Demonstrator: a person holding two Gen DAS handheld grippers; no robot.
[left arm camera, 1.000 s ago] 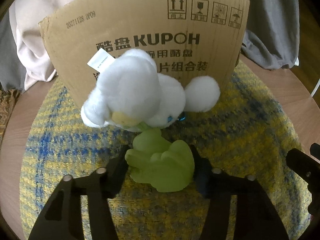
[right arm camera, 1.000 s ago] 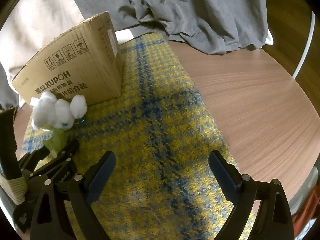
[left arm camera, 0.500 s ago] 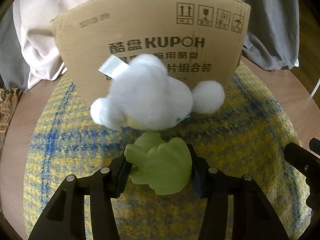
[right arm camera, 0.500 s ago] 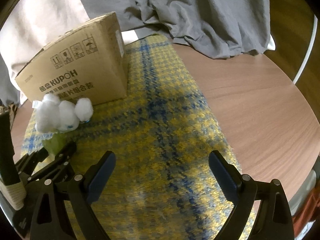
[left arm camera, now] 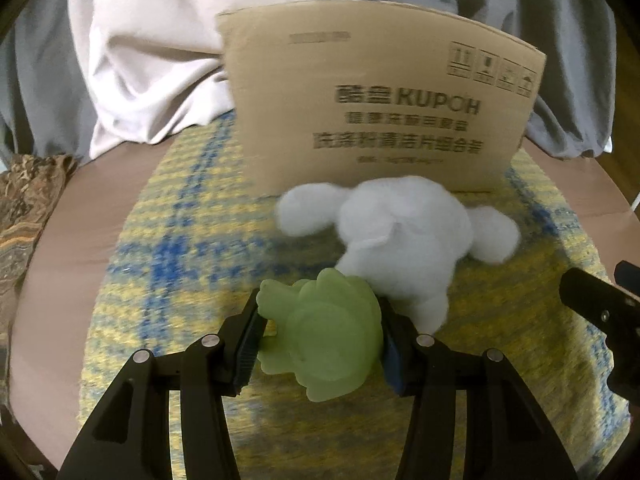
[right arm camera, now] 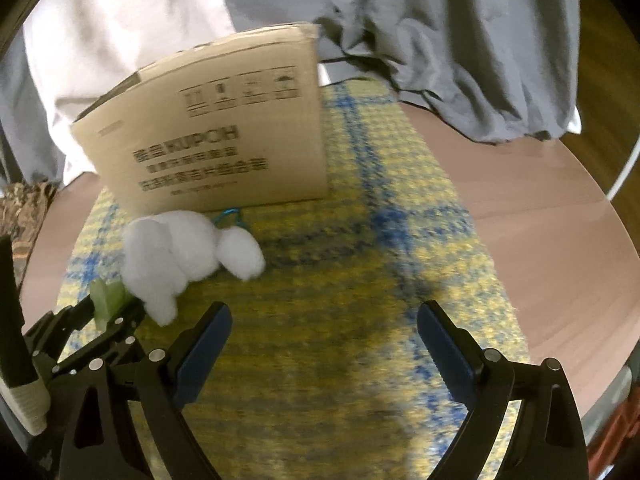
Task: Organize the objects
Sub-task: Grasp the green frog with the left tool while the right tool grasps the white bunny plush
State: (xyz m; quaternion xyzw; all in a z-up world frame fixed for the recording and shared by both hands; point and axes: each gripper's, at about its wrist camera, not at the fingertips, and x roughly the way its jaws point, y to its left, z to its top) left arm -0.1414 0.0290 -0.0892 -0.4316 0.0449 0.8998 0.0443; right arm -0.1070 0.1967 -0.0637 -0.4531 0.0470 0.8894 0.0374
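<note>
My left gripper [left arm camera: 320, 340] is shut on a pale green soft toy [left arm camera: 328, 336], its pads pressing both sides. A white plush toy [left arm camera: 404, 236] lies on the yellow-and-blue checked mat [left arm camera: 168, 264] just beyond it, touching the green toy and leaning toward the cardboard box [left arm camera: 384, 100]. In the right wrist view the same white plush [right arm camera: 180, 256] lies in front of the box [right arm camera: 224, 140], the green toy [right arm camera: 105, 300] and left gripper [right arm camera: 108, 312] at the lower left. My right gripper [right arm camera: 324, 344] hangs open over bare mat, nothing between its fingers.
The mat [right arm camera: 380, 280] covers a round brown table [right arm camera: 560, 240]. White cloth [left arm camera: 152, 60] and grey cloth [right arm camera: 460, 40] are heaped behind the box. A patterned fabric [left arm camera: 28, 200] lies at the table's left edge. A white cord [right arm camera: 628, 160] curves past the right rim.
The left gripper has closed tighter on the green toy and shifted left. The white plush has tipped over from upright to lying on the mat. The right gripper swung left, still open.
</note>
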